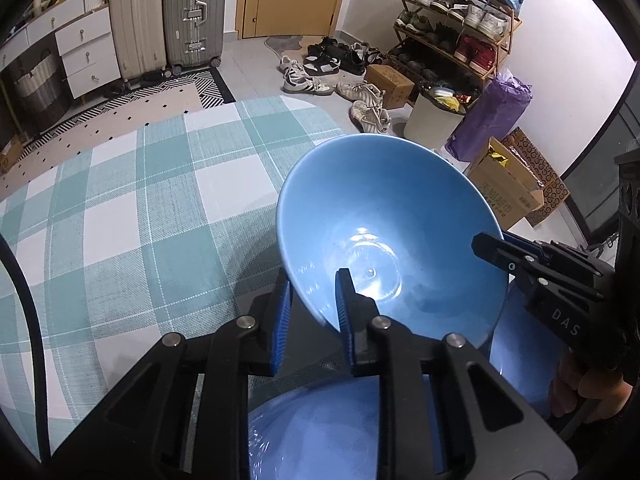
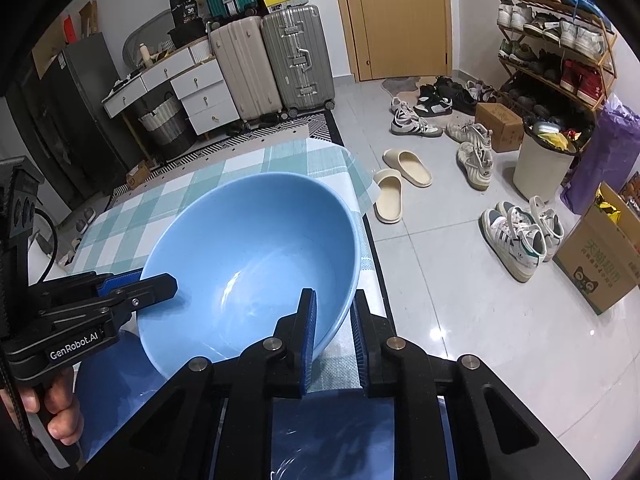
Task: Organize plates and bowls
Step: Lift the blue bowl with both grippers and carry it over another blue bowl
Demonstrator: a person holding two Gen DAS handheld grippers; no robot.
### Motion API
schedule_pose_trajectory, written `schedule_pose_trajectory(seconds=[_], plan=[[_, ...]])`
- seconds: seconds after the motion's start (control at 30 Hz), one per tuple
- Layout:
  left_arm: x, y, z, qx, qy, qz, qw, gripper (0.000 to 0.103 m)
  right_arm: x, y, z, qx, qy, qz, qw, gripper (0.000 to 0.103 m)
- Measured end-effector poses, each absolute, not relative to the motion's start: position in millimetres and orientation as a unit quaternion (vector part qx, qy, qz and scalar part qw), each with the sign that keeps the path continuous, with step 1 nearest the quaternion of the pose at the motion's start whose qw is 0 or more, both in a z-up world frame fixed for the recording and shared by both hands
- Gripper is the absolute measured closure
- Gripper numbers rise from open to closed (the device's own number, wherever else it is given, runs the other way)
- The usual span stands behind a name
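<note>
Black jointed linkages with silver pivot pins filled the bottom of both wrist views, each ending in ribbed blue pads. Left claw (image 1: 313, 312) was clamped on the near rim of a light blue bowl (image 1: 384, 216), one pad outside the wall, one inside. Right claw (image 2: 336, 332) gripped the same bowl (image 2: 248, 252) on the opposite rim, likewise one pad in, one pad out. Bowl was smooth, glossy, deep and round, with light glare in its base; it was held tilted between the two claws above the counter (image 1: 120, 208).

Beneath the bowl lay a darker blue, shiny curved surface (image 1: 320, 432), probably another dish; its full shape was hidden by the linkages. Whether the bowl touched it could not be told.

Both claws pointed steeply downward. A hand (image 2: 60, 412) was wrapped around the left claw's grip, fingers curled.

Counter was covered by a woven-textured cloth in teal and white check. Beyond its edge was a grey tiled floor with scattered sneakers (image 2: 516, 240) and a pair of beige slides (image 2: 400, 184). Further back stood two ribbed hard-shell suitcases (image 2: 296, 56), a white drawer unit (image 2: 200, 96), a wooden door (image 2: 400, 16), a loaded shoe rack (image 2: 560, 48), a white bin (image 2: 540, 168) and cardboard boxes (image 2: 600, 256).
</note>
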State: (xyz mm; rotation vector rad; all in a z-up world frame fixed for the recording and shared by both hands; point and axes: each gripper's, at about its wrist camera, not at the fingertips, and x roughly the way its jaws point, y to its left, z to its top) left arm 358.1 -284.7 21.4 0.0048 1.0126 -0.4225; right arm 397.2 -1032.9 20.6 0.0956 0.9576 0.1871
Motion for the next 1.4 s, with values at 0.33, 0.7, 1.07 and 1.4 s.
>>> schedule_pose_trajectory(seconds=[0.33, 0.7, 1.07, 1.4], plan=[[339.6, -279.3, 52.5, 0.000, 0.456, -0.203, 0.867, 0.084, 379.8, -1024.8, 47.1, 0.033, 0.433, 0.089, 0.896, 0.085], [309.5, -265.2, 86.9, -0.004, 0.434, -0.203, 0.878, 0.084, 358.4, -1014.7, 76.3, 0.026, 0.409, 0.097, 0.907, 0.085], [284.0, -251.5, 114.9, -0.011, 0.417, -0.201, 0.886, 0.084, 340.4, -1006.1, 96.2, 0.023, 0.394, 0.109, 0.912, 0.085], [254.0, -237.2, 139.0, -0.015, 0.402, -0.200, 0.894, 0.084, 318.1, -998.8, 116.6, 0.021, 0.378, 0.122, 0.918, 0.084]])
